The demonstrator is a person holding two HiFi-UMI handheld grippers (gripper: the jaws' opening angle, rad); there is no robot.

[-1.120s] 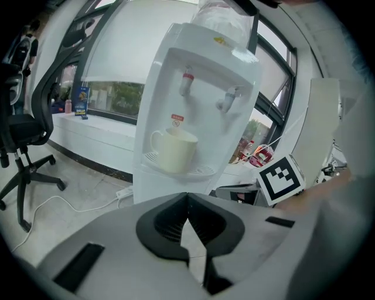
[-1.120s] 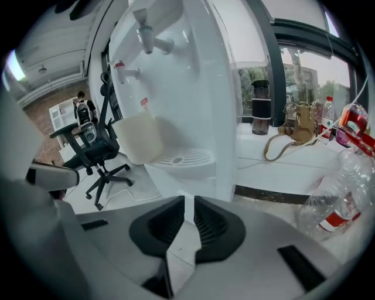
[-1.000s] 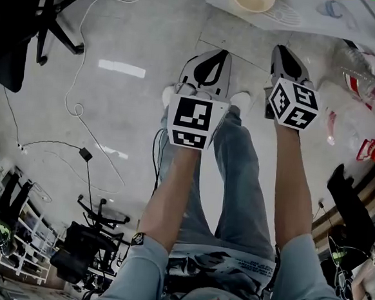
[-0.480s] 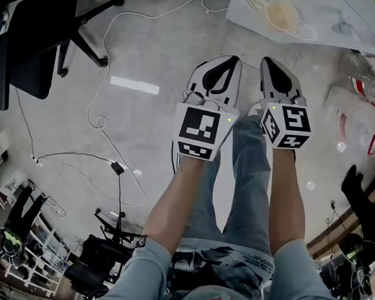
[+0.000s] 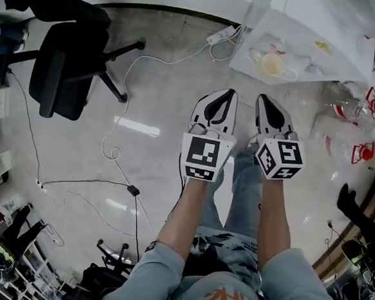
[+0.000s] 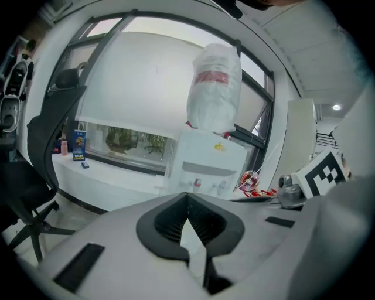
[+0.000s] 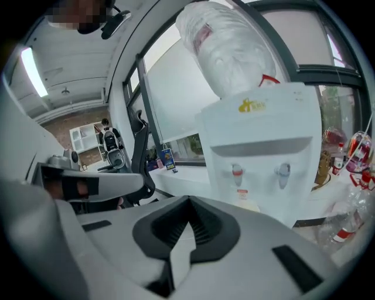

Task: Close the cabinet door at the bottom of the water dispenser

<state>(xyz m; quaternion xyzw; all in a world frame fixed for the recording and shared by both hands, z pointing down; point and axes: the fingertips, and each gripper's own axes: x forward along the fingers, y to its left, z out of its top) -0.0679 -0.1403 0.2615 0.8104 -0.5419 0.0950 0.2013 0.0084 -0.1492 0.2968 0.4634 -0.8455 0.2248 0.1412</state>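
Observation:
The white water dispenser (image 7: 263, 152) stands ahead with an upturned clear bottle (image 7: 228, 50) on top and two taps on its front. It also shows in the left gripper view as the dispenser (image 6: 208, 167). From the head view I see only its top and drip tray (image 5: 272, 65). The bottom cabinet door is hidden behind the jaws in both gripper views. My left gripper (image 5: 228, 93) (image 6: 187, 194) and right gripper (image 5: 264, 98) (image 7: 188, 200) are held side by side in the air, short of the dispenser. Both are shut, with nothing between the tips.
A black office chair (image 5: 67, 72) stands at the left. Cables (image 5: 116, 153) trail over the grey floor to a power strip (image 5: 220, 35). Clear plastic bottles (image 5: 346, 107) lie right of the dispenser. A window ledge (image 6: 111, 170) runs behind, with a blue carton (image 6: 79, 145) on it.
Both grippers have risen and come closer together. The floor looks farther off, and the chair and more of the dispenser's top have come into the head view.

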